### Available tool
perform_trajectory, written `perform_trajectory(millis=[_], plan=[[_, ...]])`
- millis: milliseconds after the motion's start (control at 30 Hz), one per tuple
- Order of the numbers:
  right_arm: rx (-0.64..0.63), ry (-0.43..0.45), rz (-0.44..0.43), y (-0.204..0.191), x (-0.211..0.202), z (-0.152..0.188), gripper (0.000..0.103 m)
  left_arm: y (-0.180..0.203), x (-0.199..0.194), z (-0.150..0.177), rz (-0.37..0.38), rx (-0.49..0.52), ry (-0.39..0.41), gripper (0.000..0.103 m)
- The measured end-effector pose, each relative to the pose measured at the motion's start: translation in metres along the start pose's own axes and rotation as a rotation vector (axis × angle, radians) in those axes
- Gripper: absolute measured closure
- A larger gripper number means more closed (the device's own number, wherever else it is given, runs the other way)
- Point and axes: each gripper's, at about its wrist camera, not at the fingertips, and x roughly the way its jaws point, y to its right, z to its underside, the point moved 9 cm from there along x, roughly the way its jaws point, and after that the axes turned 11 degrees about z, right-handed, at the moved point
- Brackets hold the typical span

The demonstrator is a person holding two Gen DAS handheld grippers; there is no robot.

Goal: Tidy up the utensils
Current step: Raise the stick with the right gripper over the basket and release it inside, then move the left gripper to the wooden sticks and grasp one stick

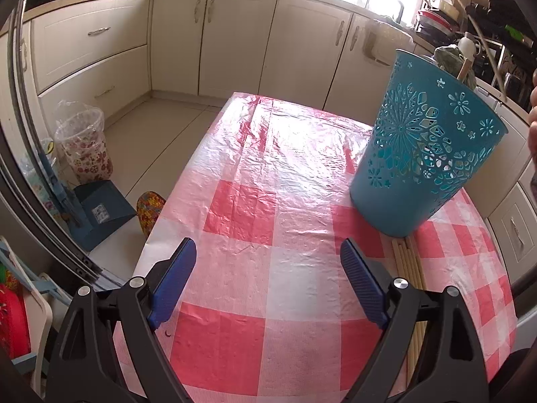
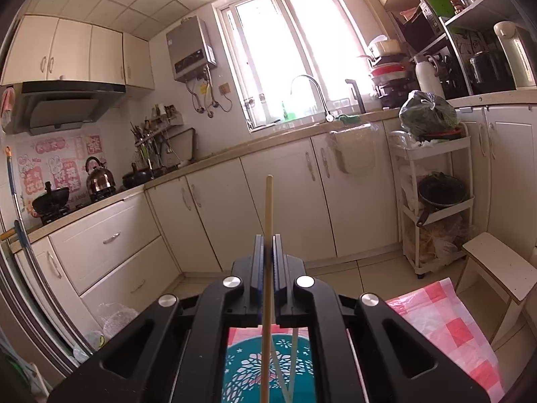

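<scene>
— So, your right hand-held gripper (image 2: 267,247) clamps a pale wooden chopstick (image 2: 267,221) above the teal perforated plastic basket (image 2: 268,366).

— And your left hand-held gripper (image 1: 268,282) gapes empty over the red-checked tabletop (image 1: 261,174), more chopsticks (image 1: 407,262) beside it.

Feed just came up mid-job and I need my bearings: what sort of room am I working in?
A home kitchen, by the look of it: a sink faucet under the window, a kettle on the stove, and cream cabinets below the counter. The work happens on a table with a red-checked cloth.

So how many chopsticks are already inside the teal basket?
2 visible in the right wrist view, leaning inside the teal basket: one and another. More may hide behind the gripper body. The right gripper holds a third chopstick.
</scene>
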Motion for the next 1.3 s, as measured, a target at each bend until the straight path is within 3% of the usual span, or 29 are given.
perform_trajectory(millis=[333,433,667,800,933,1133,1233,1300], plan=[[-0.028,-0.064,0.017,0.013,0.006,0.033,0.097,-0.002,0.000,-0.001,0.004,-0.009,0.006,0.019],[-0.036,-0.072,0.002,0.012,-0.003,0.035,0.091,-0.003,0.000,0.000,-0.002,-0.008,0.004,0.019],[-0.035,-0.017,-0.035,0.015,-0.064,0.024,0.078,-0.003,0.000,0.000,-0.011,-0.009,0.003,0.019],[-0.086,-0.027,-0.026,0.022,-0.104,0.046,0.065,-0.003,0.000,0.000,-0.014,-0.008,0.005,0.018],[-0.141,-0.143,0.011,0.036,-0.117,0.101,0.060,-0.003,0.000,0.000,-0.014,-0.008,0.005,0.018],[-0.153,-0.414,0.074,0.062,-0.096,0.192,0.060,-0.002,-0.001,0.000,-0.017,-0.005,0.002,0.016],[-0.184,-0.490,0.070,0.060,-0.084,0.214,0.072,-0.003,-0.001,0.000,-0.019,-0.004,0.001,0.016],[-0.200,-0.514,0.070,0.056,-0.080,0.221,0.072,-0.003,-0.001,0.000,-0.019,-0.004,0.000,0.015]])
